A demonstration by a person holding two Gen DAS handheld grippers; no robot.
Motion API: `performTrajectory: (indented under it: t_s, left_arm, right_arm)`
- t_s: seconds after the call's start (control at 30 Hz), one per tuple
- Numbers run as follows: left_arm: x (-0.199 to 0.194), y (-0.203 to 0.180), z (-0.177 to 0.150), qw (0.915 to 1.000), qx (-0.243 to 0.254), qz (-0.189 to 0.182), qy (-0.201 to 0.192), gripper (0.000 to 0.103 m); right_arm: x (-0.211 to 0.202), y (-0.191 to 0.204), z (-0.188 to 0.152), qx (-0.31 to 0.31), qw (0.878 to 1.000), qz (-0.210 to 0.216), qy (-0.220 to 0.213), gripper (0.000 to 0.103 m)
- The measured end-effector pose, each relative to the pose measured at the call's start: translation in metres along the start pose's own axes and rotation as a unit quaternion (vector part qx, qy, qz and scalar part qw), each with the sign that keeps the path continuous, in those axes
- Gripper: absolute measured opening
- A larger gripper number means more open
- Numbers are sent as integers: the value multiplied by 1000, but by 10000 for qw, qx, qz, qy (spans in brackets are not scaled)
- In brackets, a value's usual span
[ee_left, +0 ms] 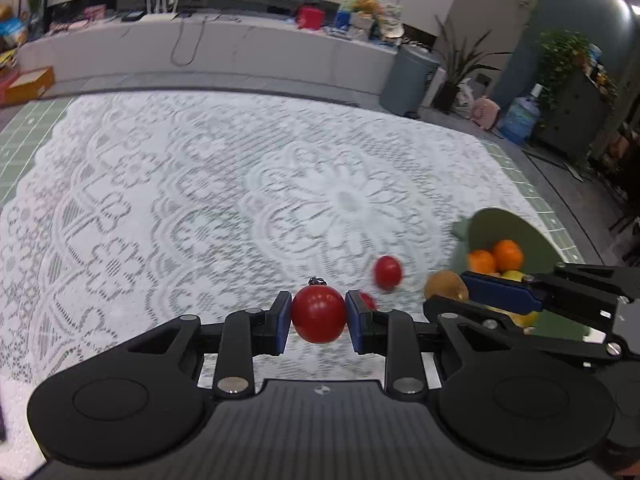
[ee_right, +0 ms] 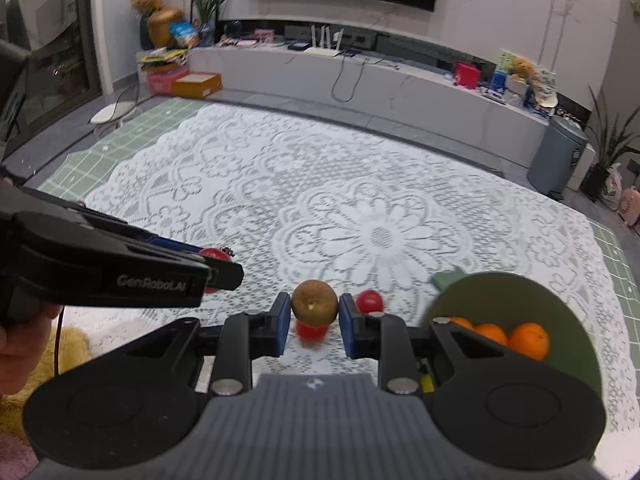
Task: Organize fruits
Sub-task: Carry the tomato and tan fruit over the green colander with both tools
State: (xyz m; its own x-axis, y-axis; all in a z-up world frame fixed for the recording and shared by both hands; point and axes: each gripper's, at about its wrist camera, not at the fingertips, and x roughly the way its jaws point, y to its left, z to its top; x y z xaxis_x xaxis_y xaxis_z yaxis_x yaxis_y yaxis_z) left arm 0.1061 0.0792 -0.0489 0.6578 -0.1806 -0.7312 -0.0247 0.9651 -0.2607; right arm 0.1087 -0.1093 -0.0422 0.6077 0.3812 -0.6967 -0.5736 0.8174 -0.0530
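Observation:
My left gripper (ee_left: 318, 314) is shut on a red tomato (ee_left: 318, 314), held above the lace cloth. My right gripper (ee_right: 314, 309) is shut on a brown round fruit (ee_right: 314, 302). In the left wrist view the right gripper (ee_left: 452, 294) comes in from the right with that brown fruit (ee_left: 444, 285). In the right wrist view the left gripper (ee_right: 220, 264) reaches in from the left with its tomato (ee_right: 214, 255). Loose red tomatoes (ee_left: 387, 272) (ee_right: 370, 301) lie on the cloth. A green bowl (ee_left: 516, 226) (ee_right: 520, 296) at the right holds oranges (ee_right: 528, 340) and a yellow fruit (ee_left: 514, 276).
A white lace cloth (ee_right: 360, 220) covers a green grid mat (ee_right: 100, 152) on the table. Beyond the far edge are a long grey counter (ee_right: 400, 92), a bin (ee_right: 556, 160) and potted plants. A hand (ee_right: 16, 344) grips the left tool.

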Motion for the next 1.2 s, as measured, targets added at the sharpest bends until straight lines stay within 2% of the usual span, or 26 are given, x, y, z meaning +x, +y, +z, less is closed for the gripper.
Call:
performTrajectory:
  t_s: [0.27,0.6,0.93,1.07,1.2]
  left_arm:
    - [-15,-48,5,9984,480,-269,-151,32]
    - [-7,-105,1,9932,1011,-574,-12,32]
    - [21,-155,-14,9833,1580,-808,392,32]
    - [33,-167,-20,9791,1757,-848,570,32]
    - [42,-171,-22,9773,1828,-823,684,32]
  right_arm:
    - [-25,-36,-9,307,9990,-301,-128,22]
    - [-42,-88,-36,648,9952,-736,-7,22]
    - [-38,-128,-60,773,9918,-878,505,23]
    - [-33,-133,-63,629,9899,-1028,741,23]
    - [-29,-141,-68,746,9889,-938,877,23]
